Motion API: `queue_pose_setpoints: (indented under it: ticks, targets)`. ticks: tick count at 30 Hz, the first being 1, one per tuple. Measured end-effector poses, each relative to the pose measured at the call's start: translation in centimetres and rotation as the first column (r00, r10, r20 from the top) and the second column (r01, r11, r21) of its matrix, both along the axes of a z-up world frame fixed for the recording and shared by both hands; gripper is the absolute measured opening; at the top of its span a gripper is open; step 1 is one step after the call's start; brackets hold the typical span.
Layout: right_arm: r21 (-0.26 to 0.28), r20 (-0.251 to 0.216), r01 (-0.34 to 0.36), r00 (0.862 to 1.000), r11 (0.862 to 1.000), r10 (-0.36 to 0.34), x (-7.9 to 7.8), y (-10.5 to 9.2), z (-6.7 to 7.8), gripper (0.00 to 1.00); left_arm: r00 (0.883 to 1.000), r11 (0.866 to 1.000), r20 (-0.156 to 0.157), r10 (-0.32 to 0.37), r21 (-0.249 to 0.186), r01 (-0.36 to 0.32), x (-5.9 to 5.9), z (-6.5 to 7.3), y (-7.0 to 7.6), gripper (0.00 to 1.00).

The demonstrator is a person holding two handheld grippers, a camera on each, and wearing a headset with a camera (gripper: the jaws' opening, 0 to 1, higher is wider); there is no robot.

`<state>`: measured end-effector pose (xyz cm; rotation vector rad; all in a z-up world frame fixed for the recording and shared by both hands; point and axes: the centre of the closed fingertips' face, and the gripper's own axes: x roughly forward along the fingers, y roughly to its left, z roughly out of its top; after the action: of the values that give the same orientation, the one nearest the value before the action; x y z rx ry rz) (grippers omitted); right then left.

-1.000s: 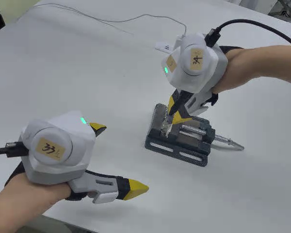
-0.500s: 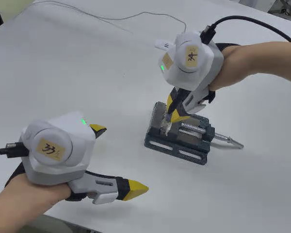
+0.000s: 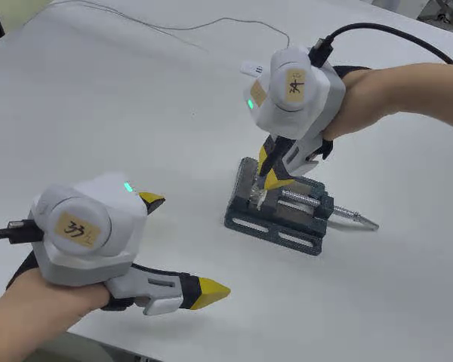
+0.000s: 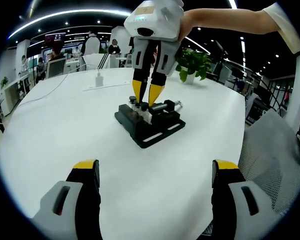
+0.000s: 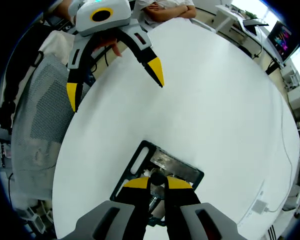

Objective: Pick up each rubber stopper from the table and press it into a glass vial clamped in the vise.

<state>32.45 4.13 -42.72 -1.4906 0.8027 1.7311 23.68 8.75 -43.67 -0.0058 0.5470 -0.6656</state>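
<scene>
Fingertips of right gripper (image 5: 157,184) are drawn nearly together, and a dark rubber stopper (image 5: 157,177) is pinched between the yellow tips. Directly beyond the tips, a glass vial (image 5: 163,160) is seen clamped in the black vise (image 5: 135,167) (whether stopper and vial touch cannot be told). The vise is set on the white table (image 3: 136,113). Farther out, the left gripper (image 4: 155,166) is held well apart from the vise, its jaws spread wide above the table surface.
</scene>
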Motion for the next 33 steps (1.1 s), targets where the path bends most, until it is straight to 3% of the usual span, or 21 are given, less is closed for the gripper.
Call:
queue_pose_setpoints:
  ticks: [10,17,23,28,33]
  targets:
    - [-0.019,0.006,0.019,1.0,1.0,-0.019,0.5,-0.1,-0.2,0.06,1.0,1.0,-0.003,0.001,-0.003,-0.001,0.1,0.0,0.0,0.92]
    - [-0.031,0.007,0.081,0.997,0.996,-0.081,0.6,0.0,-0.3,0.05,1.0,1.0,-0.003,0.0,-0.005,0.0,0.1,-0.1,-0.2,0.92]
    - [-0.041,0.006,0.157,0.988,0.987,-0.157,0.7,0.1,-0.3,0.05,1.0,1.0,-0.006,-0.006,-0.007,0.006,0.2,-0.1,-0.4,0.92]
    - [-0.038,-0.003,0.235,0.972,0.971,-0.235,0.9,0.2,-0.3,0.05,1.0,1.0,-0.004,-0.011,-0.006,0.011,0.2,-0.1,-0.5,0.92]
    - [-0.034,-0.01,0.232,0.973,0.972,-0.232,1.3,0.0,-0.4,0.05,1.0,1.0,-0.009,-0.015,-0.012,0.015,0.2,-0.2,-0.8,0.91]
